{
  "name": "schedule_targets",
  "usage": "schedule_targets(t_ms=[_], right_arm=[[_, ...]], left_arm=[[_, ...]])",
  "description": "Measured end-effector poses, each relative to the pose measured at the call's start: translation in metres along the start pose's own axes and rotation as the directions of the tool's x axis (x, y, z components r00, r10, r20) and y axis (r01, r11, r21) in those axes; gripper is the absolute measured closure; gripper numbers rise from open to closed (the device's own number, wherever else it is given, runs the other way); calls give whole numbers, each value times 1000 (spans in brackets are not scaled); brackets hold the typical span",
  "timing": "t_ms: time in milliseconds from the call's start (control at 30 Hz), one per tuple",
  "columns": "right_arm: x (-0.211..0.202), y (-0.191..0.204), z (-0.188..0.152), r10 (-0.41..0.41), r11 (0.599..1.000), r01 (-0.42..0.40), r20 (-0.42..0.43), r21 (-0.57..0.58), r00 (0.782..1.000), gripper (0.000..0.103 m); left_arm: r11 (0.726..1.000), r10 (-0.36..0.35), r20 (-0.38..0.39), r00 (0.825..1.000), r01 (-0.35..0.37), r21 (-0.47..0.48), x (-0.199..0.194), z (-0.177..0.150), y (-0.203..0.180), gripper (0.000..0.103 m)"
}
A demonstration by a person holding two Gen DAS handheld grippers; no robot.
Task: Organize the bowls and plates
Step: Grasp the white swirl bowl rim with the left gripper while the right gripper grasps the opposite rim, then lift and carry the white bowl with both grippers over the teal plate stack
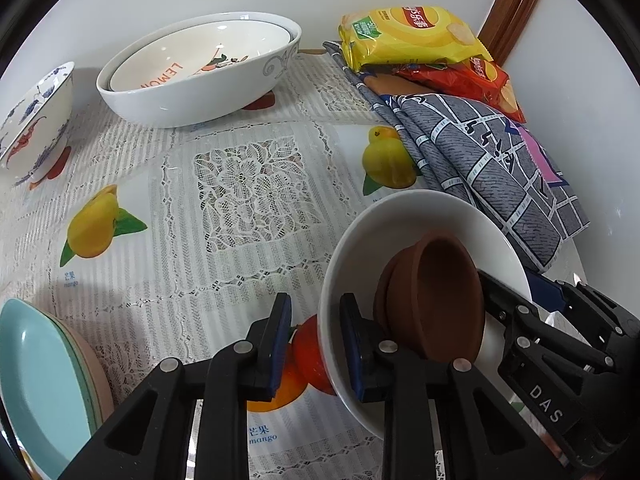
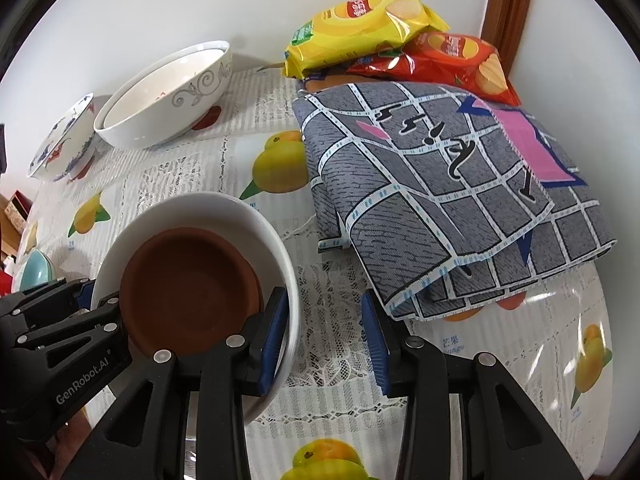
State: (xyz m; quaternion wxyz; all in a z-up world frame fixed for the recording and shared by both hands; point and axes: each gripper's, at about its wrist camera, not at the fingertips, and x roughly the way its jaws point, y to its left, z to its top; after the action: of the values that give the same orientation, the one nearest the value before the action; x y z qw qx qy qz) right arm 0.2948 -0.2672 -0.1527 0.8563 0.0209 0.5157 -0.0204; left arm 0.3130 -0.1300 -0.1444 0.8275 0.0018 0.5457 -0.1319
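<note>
Left wrist view: the left gripper [image 1: 316,344] sits at the bottom centre, its blue pads apart and straddling the near rim of a white bowl [image 1: 360,248]; one pad is outside the wall, the other inside, and neither clearly presses it. The bowl is at lower right and looks tilted, though whether it is lifted off the desk [image 1: 248,184] cannot be told. Two brown saucers [image 1: 436,300] are nested inside it. The right gripper [image 1: 560,344] reaches in from the lower right edge. In the upper centre a big bowl [image 1: 192,100] holds a smaller lemon-printed one. A blue-patterned bowl [image 1: 36,128] stands at the left edge, and teal and pink plates [image 1: 44,380] are stacked at lower left. A grey cloth [image 1: 500,168] and chip bags [image 1: 416,36] fill the upper right.

Right wrist view: the right gripper [image 2: 324,340] is at bottom centre, jaws apart; its left pad is inside the white bowl's [image 2: 272,240] rim, just beside the brown saucers [image 2: 188,280], while the other pad is outside over the lace cloth. The left gripper [image 2: 76,320] comes in at lower left against the bowl's far side. The big bowl [image 2: 168,92] and patterned bowl [image 2: 64,144] sit at upper left.

The step in hand seems to be taking hold of the white bowl with both grippers. Next, the pads likely need to close on the rim, then carry it level so the saucers stay put.
</note>
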Motion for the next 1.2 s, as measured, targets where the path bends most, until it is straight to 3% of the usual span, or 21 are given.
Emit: schedule_targets(t_ms=[233, 533, 633, 867, 1200], right_arm=[[-1, 1, -2, 17, 1000, -18, 25, 18, 1000, 72], [2, 1, 0, 52, 998, -52, -7, 39, 999, 79], [2, 2, -1, 90, 995, -90, 2, 47, 996, 93], [-5, 6, -7, 68, 995, -69, 16, 75, 998, 94], [-31, 12, -34, 85, 989, -87, 23, 118, 996, 95]], left_arm=[[1000, 8, 9, 1000, -9, 25, -1, -1, -4, 86], [1000, -13, -6, 1000, 13, 14, 1, 2, -6, 93], [1000, -14, 12, 1000, 13, 9, 0, 1, -6, 92], [998, -54, 8, 999, 54, -12, -5, -7, -1, 93], [999, -48, 13, 999, 48, -3, -34, -36, -2, 93]])
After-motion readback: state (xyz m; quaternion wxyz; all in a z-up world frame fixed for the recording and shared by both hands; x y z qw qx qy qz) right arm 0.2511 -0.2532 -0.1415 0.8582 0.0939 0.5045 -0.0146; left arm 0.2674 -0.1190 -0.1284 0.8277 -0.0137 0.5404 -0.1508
